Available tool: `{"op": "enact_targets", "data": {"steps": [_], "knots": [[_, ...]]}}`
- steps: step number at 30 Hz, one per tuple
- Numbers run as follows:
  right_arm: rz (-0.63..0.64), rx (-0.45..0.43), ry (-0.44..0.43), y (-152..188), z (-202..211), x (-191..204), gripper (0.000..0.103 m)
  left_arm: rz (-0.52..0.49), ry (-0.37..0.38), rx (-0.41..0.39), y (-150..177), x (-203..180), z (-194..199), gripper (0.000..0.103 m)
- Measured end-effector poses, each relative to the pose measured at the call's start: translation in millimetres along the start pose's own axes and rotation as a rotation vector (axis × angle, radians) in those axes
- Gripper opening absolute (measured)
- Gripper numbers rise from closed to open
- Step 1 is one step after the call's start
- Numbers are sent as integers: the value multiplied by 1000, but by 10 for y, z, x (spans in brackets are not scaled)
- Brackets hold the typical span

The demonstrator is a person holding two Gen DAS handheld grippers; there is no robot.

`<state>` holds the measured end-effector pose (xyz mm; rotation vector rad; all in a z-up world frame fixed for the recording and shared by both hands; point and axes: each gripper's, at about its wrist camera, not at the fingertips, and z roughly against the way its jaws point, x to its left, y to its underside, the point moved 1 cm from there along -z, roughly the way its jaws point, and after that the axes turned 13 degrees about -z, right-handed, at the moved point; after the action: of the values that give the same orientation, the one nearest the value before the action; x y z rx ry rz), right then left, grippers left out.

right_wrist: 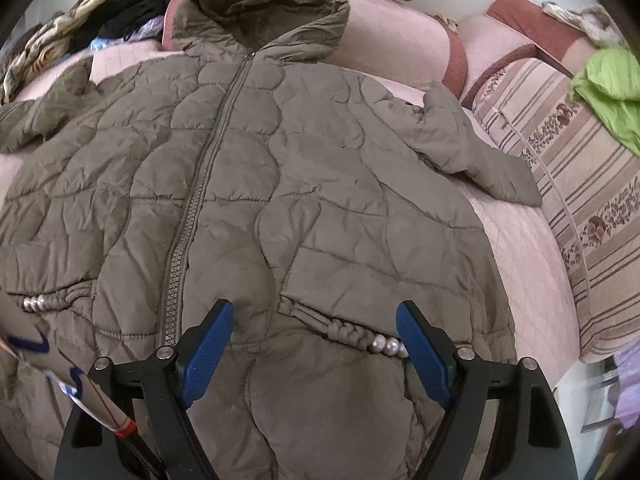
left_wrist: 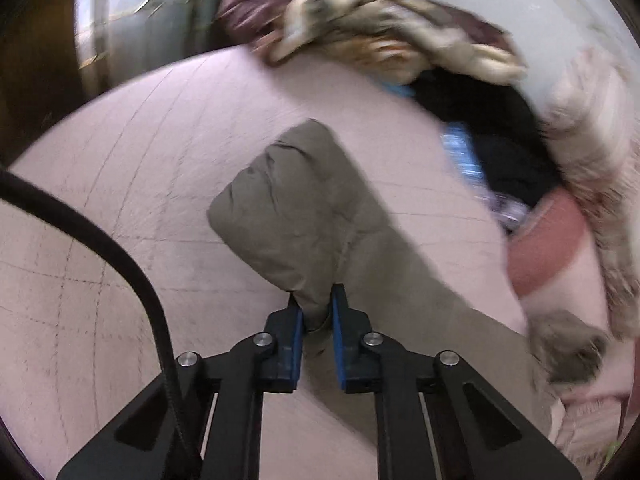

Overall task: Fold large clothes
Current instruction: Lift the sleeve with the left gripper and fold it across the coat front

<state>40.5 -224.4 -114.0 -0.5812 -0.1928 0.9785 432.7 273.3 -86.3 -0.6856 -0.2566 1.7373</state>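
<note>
Left wrist view, blurred w/ motion: left gripper (left_wrist: 316, 300) clamped shut on cuff end of olive sleeve (left_wrist: 292, 216), blue pads pinching fabric. Sleeve lifted off pink quilted bed cover (left_wrist: 120, 184), trailing back to the right. Heap of other clothes (left_wrist: 360, 28) piled at far edge.

Right wrist view: olive quilted jacket (right_wrist: 280, 168) spread front-up on bed, zipped, hood (right_wrist: 264, 4) at far end, other sleeve (right_wrist: 472, 148) lying out to the right side. Right gripper (right_wrist: 316, 340) wide open, hovering near hem & pearl-trimmed pocket (right_wrist: 384, 344), nothing pinched. Lime garment (right_wrist: 608, 88) on striped cushions, well apart.

Step judged: first sleeve fold, early in task. Next probably calls for carrying cuff across chest & laying flat; right gripper free to steady hem.
</note>
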Motion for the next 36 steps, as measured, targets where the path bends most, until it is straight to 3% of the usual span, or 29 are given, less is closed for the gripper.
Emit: {"op": "enact_targets", "data": {"steps": [5, 9, 13, 18, 22, 26, 30, 34, 36], "knots": [[-53, -33, -37, 28, 192, -226, 84, -185, 136, -76, 100, -956, 734, 10], [-104, -62, -49, 78, 343, -505, 84, -330, 260, -104, 412, -1798, 1169, 10], [-167, -69, -57, 128, 427, -807, 84, -443, 406, -68, 989, -2593, 1369, 10], [-216, -60, -67, 169, 442, -1052, 84, -514, 478, 47, 1808, -3147, 1148, 10], [-241, -42, -64, 198, 401, -1217, 84, -584, 353, 175, 2610, -3325, 583, 10], [-264, -29, -59, 190, 365, -1350, 84, -621, 208, 265, 3091, -3254, 173, 10], [-296, -15, -94, 56, 316, -1436, 85, -687, 196, 208, 3180, -3290, 484, 16], [-315, 21, -214, -214, 192, -1348, 85, -755, 204, 97, 3277, -3176, 1121, 49], [-326, 30, -282, -348, 103, -1265, 85, -769, 170, 38, 3322, -3083, 1400, 58]]}}
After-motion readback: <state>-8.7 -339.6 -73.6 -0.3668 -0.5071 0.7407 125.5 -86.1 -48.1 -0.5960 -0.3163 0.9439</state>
